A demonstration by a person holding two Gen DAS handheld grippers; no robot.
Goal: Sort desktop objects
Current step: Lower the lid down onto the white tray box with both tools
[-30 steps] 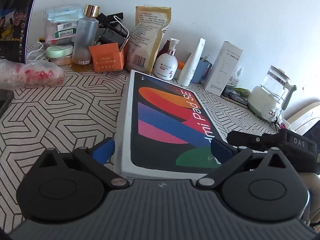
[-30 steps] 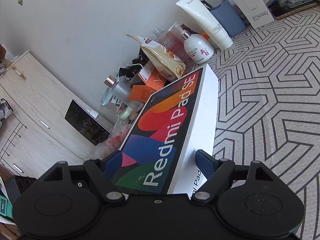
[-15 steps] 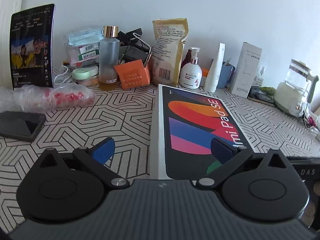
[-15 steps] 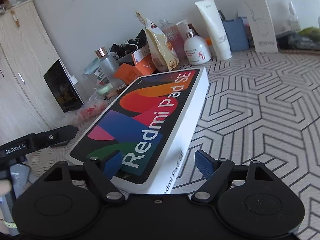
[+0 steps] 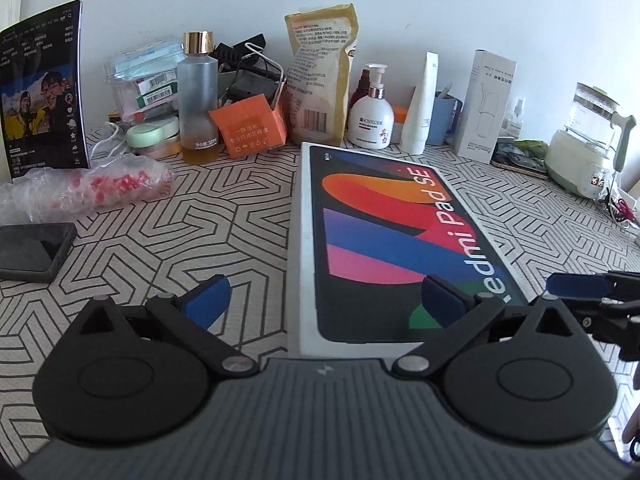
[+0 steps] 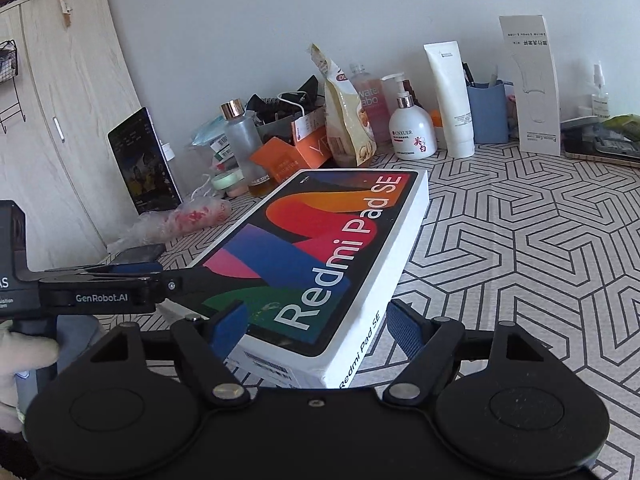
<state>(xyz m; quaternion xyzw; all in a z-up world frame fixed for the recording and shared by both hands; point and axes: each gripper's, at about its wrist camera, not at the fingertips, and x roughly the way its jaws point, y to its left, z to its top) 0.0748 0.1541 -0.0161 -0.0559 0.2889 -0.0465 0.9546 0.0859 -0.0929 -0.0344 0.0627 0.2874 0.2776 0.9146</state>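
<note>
A home is shown: a table (image 5: 224, 208) covered with a patterned cloth is set against a plain wall. At 12 o'clock lotion bottles (image 5: 370, 118) are lined, at 2 o'clock an electric kettle (image 5: 584, 140), at 10 o'clock a wooden wardrobe (image 6: 60, 128).

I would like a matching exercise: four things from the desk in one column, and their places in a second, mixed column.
Things:
1. colourful tablet box
2. orange cardboard cube box
3. black phone
4. white glass kettle

Places:
A. far right of the desk
B. lying flat between both open claws
C. near left edge
D. beside the frosted gold-capped bottle

Pairs: 1-B, 2-D, 3-C, 4-A
</note>
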